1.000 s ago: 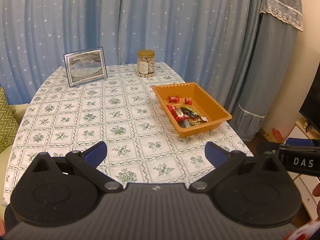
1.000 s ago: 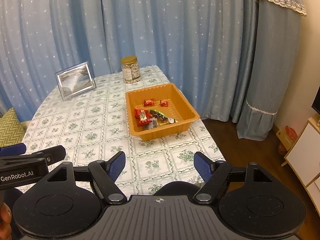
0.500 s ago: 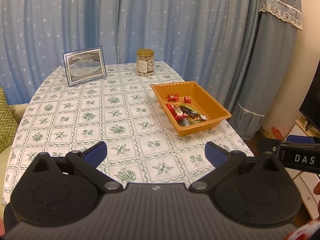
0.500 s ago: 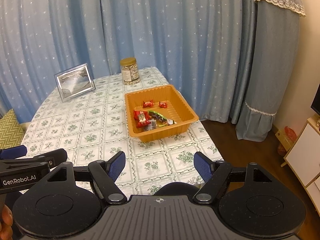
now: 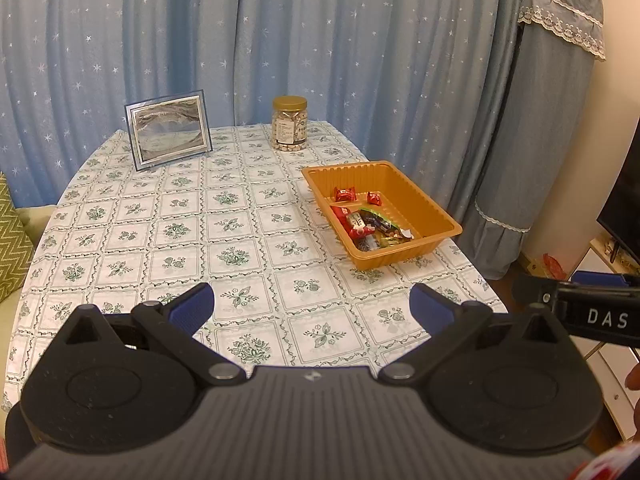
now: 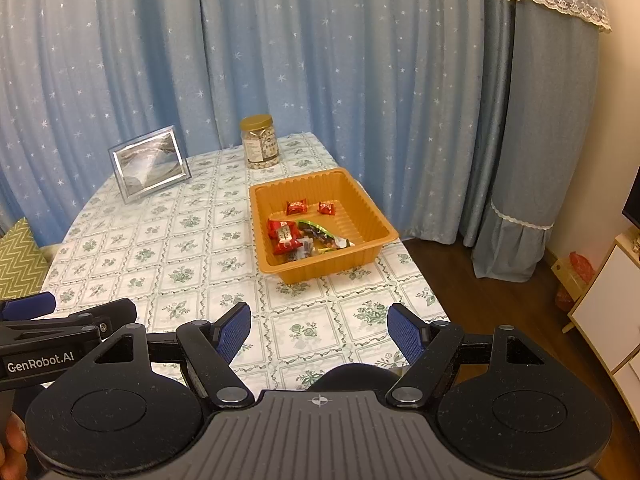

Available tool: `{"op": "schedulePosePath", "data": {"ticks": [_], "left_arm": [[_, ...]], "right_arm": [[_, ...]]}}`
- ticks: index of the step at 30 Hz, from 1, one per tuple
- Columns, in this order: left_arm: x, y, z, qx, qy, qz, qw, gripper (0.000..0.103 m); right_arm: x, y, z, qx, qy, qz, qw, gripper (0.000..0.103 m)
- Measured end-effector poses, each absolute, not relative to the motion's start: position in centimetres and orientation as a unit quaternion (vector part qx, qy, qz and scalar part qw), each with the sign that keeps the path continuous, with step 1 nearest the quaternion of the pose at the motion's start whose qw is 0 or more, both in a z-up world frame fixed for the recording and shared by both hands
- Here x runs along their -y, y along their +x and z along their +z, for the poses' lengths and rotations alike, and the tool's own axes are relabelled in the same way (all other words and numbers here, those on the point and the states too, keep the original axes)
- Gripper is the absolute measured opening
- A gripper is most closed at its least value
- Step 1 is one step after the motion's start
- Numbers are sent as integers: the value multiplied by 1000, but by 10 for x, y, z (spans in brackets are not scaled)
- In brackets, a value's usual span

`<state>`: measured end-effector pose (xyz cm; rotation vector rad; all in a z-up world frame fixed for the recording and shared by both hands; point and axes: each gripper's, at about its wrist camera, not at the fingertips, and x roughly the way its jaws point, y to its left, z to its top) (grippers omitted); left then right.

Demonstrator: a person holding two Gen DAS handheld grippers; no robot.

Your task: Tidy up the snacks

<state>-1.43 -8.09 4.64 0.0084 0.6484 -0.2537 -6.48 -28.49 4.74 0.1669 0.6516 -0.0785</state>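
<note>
One orange tray [image 6: 384, 236], one lidded jar [image 6: 259, 142] and one picture frame [image 6: 149, 163] stand on the worktop [image 6: 160, 248]. Two small red candies [image 6: 296, 207] lie apart in the tray; the heaped wrappers [image 6: 308, 238] cannot be counted.

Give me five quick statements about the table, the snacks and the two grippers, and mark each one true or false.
1. The wrapped snacks lie inside the orange tray. True.
2. The jar lies on its side. False: it stands upright with its gold lid on, near the curtain.
3. The right gripper is clamped on a candy. False: its jaws are open with nothing between them.
4. The picture frame stands on the table, apart from the tray. True.
5. The left gripper is inside the tray. False: it is open over the tablecloth, short of the tray.
</note>
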Motion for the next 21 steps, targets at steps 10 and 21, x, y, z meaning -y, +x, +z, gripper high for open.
{"op": "schedulePosePath", "data": {"ticks": [10, 21], "left_arm": [[81, -14, 47, -318, 4, -124, 940, 103], [83, -14, 47, -317, 5, -126, 940, 103]], "right_arm": [[284, -64, 46, -318, 83, -40, 943, 75], [284, -64, 45, -318, 84, -40, 943, 75]]}}
